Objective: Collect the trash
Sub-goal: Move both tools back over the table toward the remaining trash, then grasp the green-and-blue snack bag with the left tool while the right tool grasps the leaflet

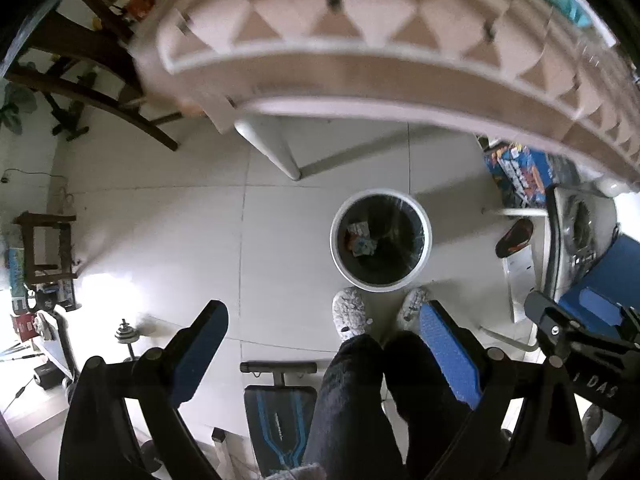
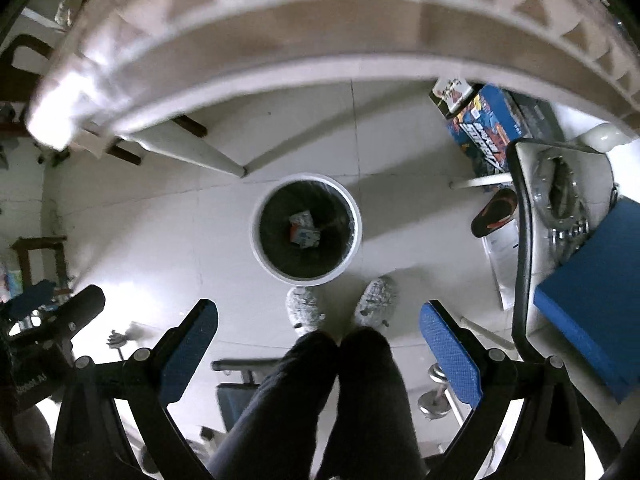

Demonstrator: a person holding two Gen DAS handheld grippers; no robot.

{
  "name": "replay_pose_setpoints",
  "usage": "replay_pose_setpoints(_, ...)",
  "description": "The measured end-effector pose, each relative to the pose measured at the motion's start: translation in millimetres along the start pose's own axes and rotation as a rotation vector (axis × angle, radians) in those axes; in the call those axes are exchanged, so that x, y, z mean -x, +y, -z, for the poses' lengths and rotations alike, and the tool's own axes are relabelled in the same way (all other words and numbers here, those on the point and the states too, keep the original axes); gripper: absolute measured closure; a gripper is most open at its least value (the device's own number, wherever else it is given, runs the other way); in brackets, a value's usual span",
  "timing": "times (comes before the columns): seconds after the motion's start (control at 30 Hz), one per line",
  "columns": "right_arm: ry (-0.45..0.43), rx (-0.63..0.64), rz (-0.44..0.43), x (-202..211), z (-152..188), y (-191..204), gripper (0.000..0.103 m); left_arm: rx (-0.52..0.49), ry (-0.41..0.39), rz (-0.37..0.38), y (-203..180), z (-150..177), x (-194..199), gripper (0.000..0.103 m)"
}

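Trash bin (image 1: pixel 381 240): round, white-rimmed, lined with a dark bag, standing on the pale tiled floor (image 1: pixel 160 220); just right of centre in the left wrist view, just left of centre in the right wrist view (image 2: pixel 306 229).
Trash (image 1: pixel 360 238): a few crumpled wrappers lie at the bottom of the bin, toward 9 o'clock inside it in the left view, near its middle in the right view (image 2: pixel 304 230).
Slippers (image 1: pixel 352 312): two grey fuzzy ones at the bin's 6 o'clock, toes near its rim, dark trouser legs rising toward the cameras.
Left gripper (image 1: pixel 324 344): jaws wide apart, nothing between the blue pads, pointing down at the floor.
Right gripper (image 2: pixel 320 340): jaws wide apart, likewise empty, aimed downward; it also shows at 3 o'clock in the left view.
Table (image 1: pixel 360 64): patterned pink-and-white edge arches across 12 o'clock, blurred, its white leg (image 1: pixel 268 144) beyond the bin.
Boxes (image 2: pixel 488 128): colourful, at 2 o'clock from the bin.
Exercise bench (image 1: pixel 280 412): black and blue, at 6 o'clock behind the legs.
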State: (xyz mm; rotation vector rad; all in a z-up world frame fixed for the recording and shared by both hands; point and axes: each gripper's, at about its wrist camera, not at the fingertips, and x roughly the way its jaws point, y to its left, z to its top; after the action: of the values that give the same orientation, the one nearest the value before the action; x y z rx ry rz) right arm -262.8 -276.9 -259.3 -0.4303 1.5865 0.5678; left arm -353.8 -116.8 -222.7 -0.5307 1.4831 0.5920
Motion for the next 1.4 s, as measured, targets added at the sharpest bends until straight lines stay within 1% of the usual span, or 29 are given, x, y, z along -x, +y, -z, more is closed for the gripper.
replay_pose_setpoints(0.13, -0.036, -0.054, -0.053, 54, -11, -3, 0.001, 0.018, -0.075, -0.003, 1, -20, 43, 0.005)
replay_pose_setpoints(0.2, -0.076, -0.089, -0.071, 82, -25, -8, 0.001, 0.025, -0.104, 0.005, -4, -36, 59, 0.005)
replay_pose_setpoints(0.27, -0.118, -0.127, -0.077, 109, -44, -20, 0.001, 0.023, -0.139, 0.006, -14, -55, 71, 0.005)
replay_pose_setpoints(0.33, -0.158, -0.157, -0.077, 132, -71, -38, 0.001, 0.014, -0.17, -0.002, -28, -77, 77, 0.005)
replay_pose_setpoints(0.37, -0.173, -0.168, -0.071, 138, -82, -46, 0.001, 0.008, -0.179, -0.009, -35, -88, 78, 0.005)
replay_pose_setpoints(0.43, -0.198, -0.187, -0.061, 152, -114, -68, 0.001, 0.005, -0.179, -0.013, -53, -115, 75, 0.005)
replay_pose_setpoints(0.47, -0.21, -0.199, -0.045, 159, -137, -82, 0.001, 0.006, -0.171, -0.011, -63, -129, 71, 0.005)
replay_pose_setpoints(0.57, -0.228, -0.226, -0.024, 168, -190, -119, 0.001, 0.032, -0.143, 0.004, -90, -176, 62, 0.005)
replay_pose_setpoints(0.63, -0.227, -0.239, -0.008, 168, -230, -147, 0.001, 0.083, -0.109, 0.035, -103, -209, 56, 0.005)
replay_pose_setpoints(0.7, -0.211, -0.262, 0.005, 165, -274, -173, 0.001, 0.163, -0.062, 0.098, -115, -239, 49, 0.005)
replay_pose_setpoints(0.83, -0.175, -0.273, 0.036, 154, -358, -220, 0.001, 0.327, 0.06, 0.276, -151, -283, 29, 0.006)
replay_pose_setpoints(0.87, -0.162, -0.266, 0.041, 151, -373, -228, 0.001, 0.362, 0.094, 0.318, -161, -292, 23, 0.006)
replay_pose_setpoints(0.9, -0.138, -0.243, 0.047, 147, -393, -235, 0.001, 0.4, 0.123, 0.358, -171, -301, 17, 0.006)
replay_pose_setpoints(0.93, -0.117, -0.213, 0.049, 142, -407, -239, 0.001, 0.432, 0.142, 0.38, -181, -310, 12, 0.006)
replay_pose_setpoints(0.97, -0.084, -0.155, 0.059, 137, -429, -241, 0.001, 0.458, 0.157, 0.395, -190, -319, 9, 0.006)
replay_pose_setpoints(1.03, -0.035, -0.047, 0.107, 126, -452, -241, 0.001, 0.503, 0.19, 0.397, -205, -336, 0, 0.006)
replay_pose_setpoints(1.13, 0.041, 0.182, 0.2, 110, -483, -227, 0.001, 0.579, 0.248, 0.416, -220, -354, -17, 0.006)
replay_pose_setpoints(1.2, 0.075, 0.336, 0.266, 101, -496, -214, 0.001, 0.626, 0.265, 0.41, -222, -359, -25, 0.006)
replay_pose_setpoints(1.27, 0.097, 0.468, 0.317, 91, -504, -202, 0.001, 0.657, 0.265, 0.394, -222, -365, -30, 0.007)
replay_pose_setpoints(1.3, 0.103, 0.527, 0.336, 87, -507, -196, 0.001, 0.667, 0.254, 0.371, -221, -367, -30, 0.011)
replay_pose_setpoints(1.33, 0.102, 0.578, 0.347, 84, -510, -190, 0.001, 0.668, 0.244, 0.34, -218, -367, -30, 0.024)
replay_pose_setpoints(1.4, 0.101, 0.695, 0.365, 76, -512, -176, 0.001, 0.663, 0.225, 0.323, -212, -368, -29, 0.026)
